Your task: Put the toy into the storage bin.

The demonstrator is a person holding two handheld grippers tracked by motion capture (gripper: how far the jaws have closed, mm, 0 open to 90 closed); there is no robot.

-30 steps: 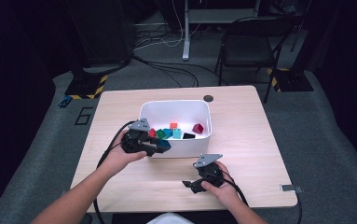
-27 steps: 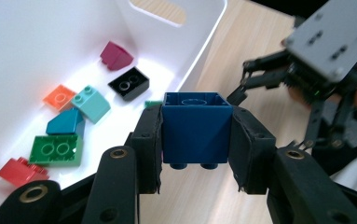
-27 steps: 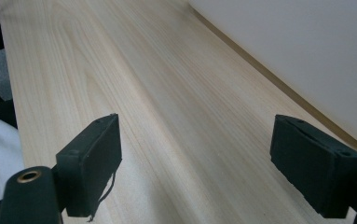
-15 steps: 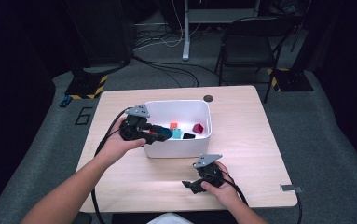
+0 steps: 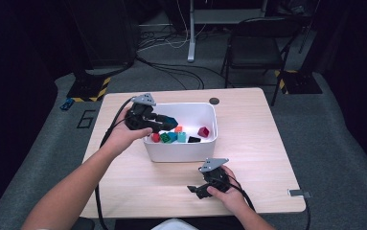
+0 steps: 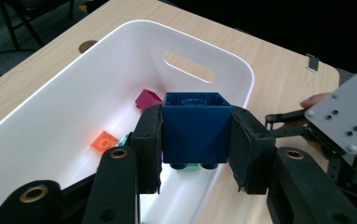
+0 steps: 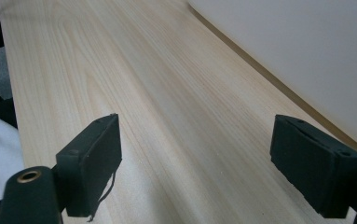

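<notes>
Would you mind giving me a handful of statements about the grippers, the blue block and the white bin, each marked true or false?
1. The left gripper is shut on the blue block. True.
2. The blue block lies on the floor of the white bin. False: it is held up over the bin, with other blocks lying below it.
3. The right gripper has its jaws apart with nothing between them. True.
4. The right gripper hangs over the bin. False: it rests near the table edge in front of the bin, by the person's side.
5. An orange block lies inside the bin. True.
</notes>
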